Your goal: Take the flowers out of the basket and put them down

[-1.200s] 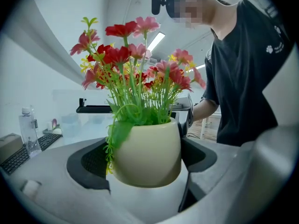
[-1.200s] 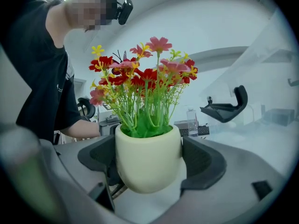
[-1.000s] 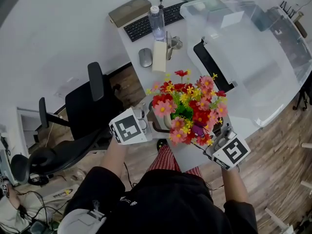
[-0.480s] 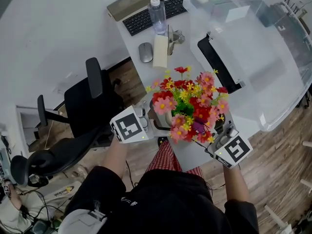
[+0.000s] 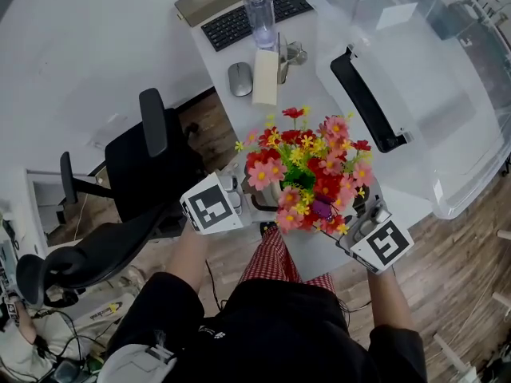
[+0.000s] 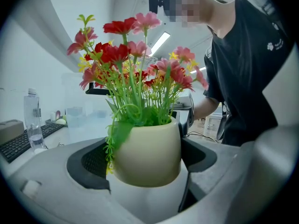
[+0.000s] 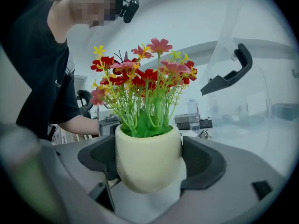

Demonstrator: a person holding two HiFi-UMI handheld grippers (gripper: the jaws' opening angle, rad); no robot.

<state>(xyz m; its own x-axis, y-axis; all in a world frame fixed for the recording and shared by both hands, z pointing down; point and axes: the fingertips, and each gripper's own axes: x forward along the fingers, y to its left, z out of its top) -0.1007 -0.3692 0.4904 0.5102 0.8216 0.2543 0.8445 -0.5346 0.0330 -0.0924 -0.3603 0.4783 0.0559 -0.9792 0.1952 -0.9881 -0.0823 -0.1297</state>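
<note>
A cream pot (image 6: 147,155) of red, pink and yellow flowers (image 5: 307,170) is held up over the near edge of the white desk (image 5: 315,246), close to the person's body. My left gripper (image 5: 254,202) is shut on the pot's left side, and its jaws press both flanks of the pot in the left gripper view. My right gripper (image 5: 353,216) is shut on the same pot (image 7: 148,160) from the right. The pot's base hangs free between the jaws in both gripper views. From the head view the blooms hide most of the pot.
A large clear plastic bin (image 5: 415,78) with a black handle (image 5: 367,102) stands right behind the flowers. Farther back on the desk are a cream box (image 5: 266,76), a mouse (image 5: 239,78), a water bottle (image 5: 261,18) and a keyboard (image 5: 247,18). A black office chair (image 5: 136,174) stands left.
Both grippers keep their hold on the pot and have hardly shifted. The bin and the desk things now sit higher in the head view.
</note>
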